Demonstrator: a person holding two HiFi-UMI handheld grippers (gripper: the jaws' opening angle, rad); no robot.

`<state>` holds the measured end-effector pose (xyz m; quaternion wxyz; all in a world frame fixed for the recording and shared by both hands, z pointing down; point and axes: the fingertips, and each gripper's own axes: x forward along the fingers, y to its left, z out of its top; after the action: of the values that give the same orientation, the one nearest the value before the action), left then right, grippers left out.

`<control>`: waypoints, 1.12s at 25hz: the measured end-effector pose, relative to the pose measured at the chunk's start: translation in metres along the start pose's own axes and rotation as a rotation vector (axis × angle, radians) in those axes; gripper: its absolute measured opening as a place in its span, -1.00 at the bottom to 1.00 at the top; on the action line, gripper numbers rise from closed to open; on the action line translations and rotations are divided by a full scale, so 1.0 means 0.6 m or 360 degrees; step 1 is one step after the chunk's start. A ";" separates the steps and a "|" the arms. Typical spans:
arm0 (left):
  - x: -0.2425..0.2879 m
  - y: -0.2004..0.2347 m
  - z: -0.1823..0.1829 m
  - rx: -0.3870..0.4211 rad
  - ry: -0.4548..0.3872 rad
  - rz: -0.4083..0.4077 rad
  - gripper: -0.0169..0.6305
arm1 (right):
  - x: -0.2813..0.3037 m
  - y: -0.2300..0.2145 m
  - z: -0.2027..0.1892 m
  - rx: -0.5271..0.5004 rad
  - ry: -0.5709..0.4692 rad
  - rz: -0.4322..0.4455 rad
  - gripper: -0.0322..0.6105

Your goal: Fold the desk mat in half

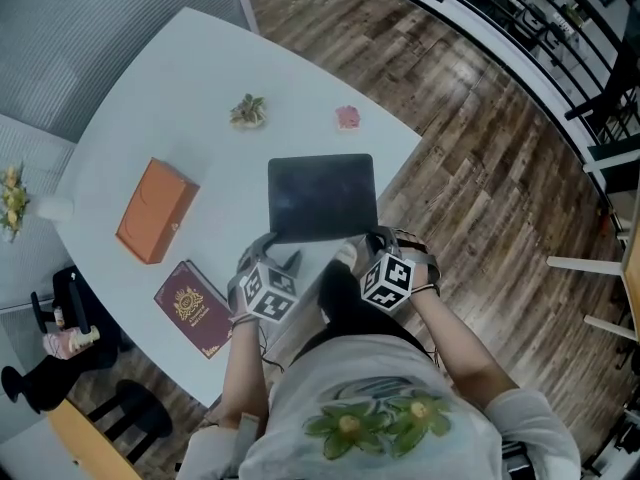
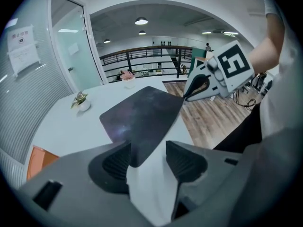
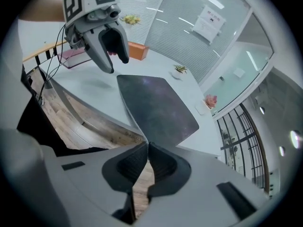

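A dark desk mat (image 1: 320, 196) lies flat on the white table (image 1: 190, 88), its near edge at the table's front rim. My right gripper (image 1: 362, 245) is shut on the mat's near right corner; in the right gripper view the pads pinch the mat (image 3: 158, 105) at the gripper (image 3: 147, 148). My left gripper (image 1: 283, 258) stands open at the near left corner. In the left gripper view the mat (image 2: 142, 115) pokes its corner between the spread jaws of the gripper (image 2: 147, 150), untouched by the pads (image 2: 116, 162).
An orange box (image 1: 157, 209) and a maroon booklet (image 1: 193, 307) lie left of the mat. A small potted plant (image 1: 248, 111) and a pink flower (image 1: 347, 117) stand beyond it. Wooden floor (image 1: 480, 168) runs along the table's right.
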<state>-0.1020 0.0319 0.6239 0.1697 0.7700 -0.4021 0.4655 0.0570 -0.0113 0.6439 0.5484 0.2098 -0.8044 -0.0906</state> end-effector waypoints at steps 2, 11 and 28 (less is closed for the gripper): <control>0.003 0.002 -0.003 0.0006 0.0009 0.0000 -0.28 | -0.006 -0.008 0.006 0.0046 -0.0016 0.0007 -0.81; 0.010 0.010 -0.016 0.0027 0.0047 -0.0007 -0.28 | -0.029 -0.033 0.027 0.0230 -0.0076 0.0019 -0.81; 0.042 0.038 -0.043 0.0104 0.0132 0.0009 -0.29 | -0.049 -0.081 0.063 0.0506 -0.0177 0.0066 -0.81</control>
<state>-0.1286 0.0229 0.6558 0.1598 0.7540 -0.3814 0.5103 0.0430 -0.0451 0.5862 0.4647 0.2719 -0.8419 0.0378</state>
